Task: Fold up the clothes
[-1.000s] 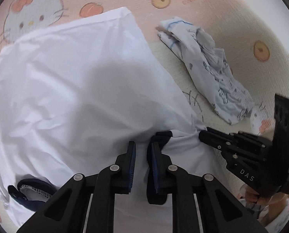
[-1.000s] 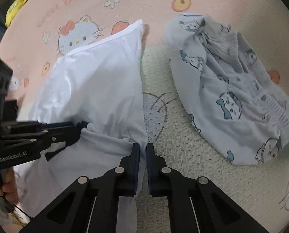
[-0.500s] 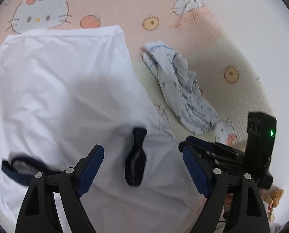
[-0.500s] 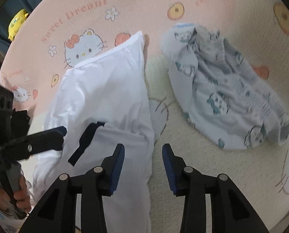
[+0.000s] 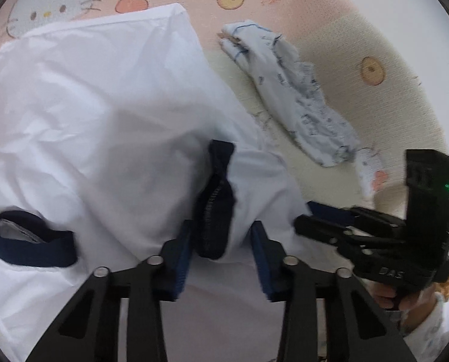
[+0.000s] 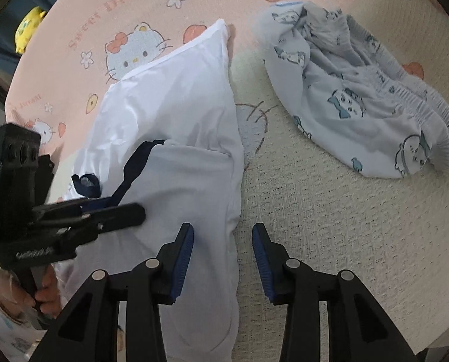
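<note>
white shirt point(image 5: 110, 126) with navy cuff point(image 5: 215, 205) folded in, left claw point(image 5: 221, 256) closing around cuff, right claw point(image 6: 223, 256) open, empty

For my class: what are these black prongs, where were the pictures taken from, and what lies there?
A person holds a two-finger claw in each hand; a camera on each looks along its fingers. One picture is from the left claw, one from the right claw. On the pink and cream cartoon-cat mat lie a navy-trimmed white shirt and a pale blue printed garment. The left claw has just been closing, the shirt's navy cuff between its fingers, not gripped; the right has just been opening, holding nothing.
</note>
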`<state>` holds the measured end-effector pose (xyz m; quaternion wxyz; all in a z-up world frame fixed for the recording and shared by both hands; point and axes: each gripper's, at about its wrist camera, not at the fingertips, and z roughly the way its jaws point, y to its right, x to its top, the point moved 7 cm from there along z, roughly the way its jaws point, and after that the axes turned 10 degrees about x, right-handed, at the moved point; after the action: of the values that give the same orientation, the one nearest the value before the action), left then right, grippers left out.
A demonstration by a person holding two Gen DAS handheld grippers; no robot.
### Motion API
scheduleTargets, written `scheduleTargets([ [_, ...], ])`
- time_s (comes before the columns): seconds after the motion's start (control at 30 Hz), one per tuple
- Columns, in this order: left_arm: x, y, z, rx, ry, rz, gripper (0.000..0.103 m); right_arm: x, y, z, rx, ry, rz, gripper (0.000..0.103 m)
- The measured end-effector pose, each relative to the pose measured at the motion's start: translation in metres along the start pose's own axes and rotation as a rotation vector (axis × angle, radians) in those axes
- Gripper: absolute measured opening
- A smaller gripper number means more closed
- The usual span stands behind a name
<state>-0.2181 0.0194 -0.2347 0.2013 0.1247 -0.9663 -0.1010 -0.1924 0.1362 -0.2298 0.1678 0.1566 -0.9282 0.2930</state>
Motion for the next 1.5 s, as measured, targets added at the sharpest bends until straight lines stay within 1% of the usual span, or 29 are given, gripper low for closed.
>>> scheduleTargets([
  [0.03, 0.0, -0.002, 0.001, 0.009, -0.001, -0.001, 0.025, -0.001, 0.0, 0.001, -0.006, -0.001, -0.002, 0.036],
  [0.1, -0.001, -0.004, 0.001, 0.022, 0.002, 0.003, 0.022, -0.004, 0.0, 0.003, -0.065, -0.019, -0.052, 0.02],
  [0.13, -0.002, -0.006, 0.0, 0.035, 0.005, 0.014, 0.02, -0.006, 0.0, 0.003, -0.095, -0.028, -0.078, 0.019],
  [0.17, -0.002, -0.007, 0.0, 0.049, 0.008, 0.025, 0.02, -0.008, -0.002, 0.003, -0.129, -0.039, -0.127, 0.019],
  [0.27, -0.003, 0.0, -0.002, 0.095, 0.019, 0.086, 0.021, -0.016, -0.007, 0.003, -0.209, -0.055, -0.213, 0.019],
  [0.33, -0.004, 0.004, -0.005, 0.108, 0.031, 0.107, 0.021, -0.019, -0.007, 0.002, -0.224, -0.057, -0.228, 0.019],
  [0.4, -0.005, 0.004, -0.011, 0.088, 0.04, 0.102, 0.02, -0.021, -0.007, 0.0, -0.222, -0.059, -0.222, 0.019],
  [0.47, -0.007, 0.007, -0.022, 0.065, 0.052, 0.097, 0.023, -0.022, -0.006, -0.005, -0.217, -0.055, -0.215, 0.025],
  [0.5, -0.008, 0.008, -0.027, 0.053, 0.057, 0.095, 0.027, -0.023, -0.007, -0.007, -0.218, -0.049, -0.215, 0.03],
  [0.53, -0.01, 0.01, -0.035, 0.056, 0.071, 0.107, 0.048, -0.023, -0.01, -0.012, -0.221, -0.033, -0.234, 0.035],
  [0.57, -0.012, 0.011, -0.04, 0.068, 0.082, 0.122, 0.075, -0.023, -0.013, -0.016, -0.223, -0.017, -0.253, 0.046],
  [0.6, -0.014, 0.012, -0.047, 0.075, 0.101, 0.138, 0.083, -0.025, -0.017, -0.019, -0.217, -0.007, -0.265, 0.053],
  [0.63, -0.017, 0.012, -0.053, 0.073, 0.115, 0.149, 0.084, -0.026, -0.02, -0.022, -0.204, -0.001, -0.272, 0.054],
  [0.7, -0.024, 0.012, -0.06, 0.077, 0.11, 0.156, 0.084, -0.029, -0.029, -0.028, -0.178, 0.011, -0.277, 0.054],
  [0.73, -0.028, 0.011, -0.063, 0.091, 0.109, 0.165, 0.084, -0.031, -0.033, -0.031, -0.176, 0.018, -0.286, 0.055],
  [0.87, -0.042, 0.004, -0.081, 0.168, 0.126, 0.215, 0.084, -0.033, -0.055, -0.044, -0.144, 0.061, -0.349, 0.06],
  [0.97, -0.051, -0.004, -0.101, 0.238, 0.163, 0.226, 0.084, -0.031, -0.071, -0.051, -0.123, 0.08, -0.34, 0.063],
  [1.03, -0.054, -0.012, -0.118, 0.276, 0.184, 0.217, 0.084, -0.027, -0.081, -0.049, -0.096, 0.073, -0.322, 0.064],
  [1.17, -0.06, -0.028, -0.147, 0.307, 0.221, 0.186, 0.084, -0.017, -0.096, -0.05, -0.117, 0.024, -0.263, 0.064],
  [1.27, -0.061, -0.035, -0.163, 0.334, 0.239, 0.174, 0.084, -0.014, -0.119, -0.06, -0.139, 0.037, -0.336, 0.065],
  [1.3, -0.063, -0.037, -0.167, 0.341, 0.243, 0.173, 0.084, -0.013, -0.126, -0.06, -0.144, 0.035, -0.365, 0.067],
  [1.37, -0.064, -0.041, -0.171, 0.357, 0.252, 0.172, 0.084, -0.014, -0.139, -0.061, -0.158, 0.013, -0.428, 0.071],
  [1.5, -0.073, -0.052, -0.173, 0.392, 0.238, 0.161, 0.084, -0.018, -0.158, -0.058, -0.16, -0.025, -0.524, 0.071],
])
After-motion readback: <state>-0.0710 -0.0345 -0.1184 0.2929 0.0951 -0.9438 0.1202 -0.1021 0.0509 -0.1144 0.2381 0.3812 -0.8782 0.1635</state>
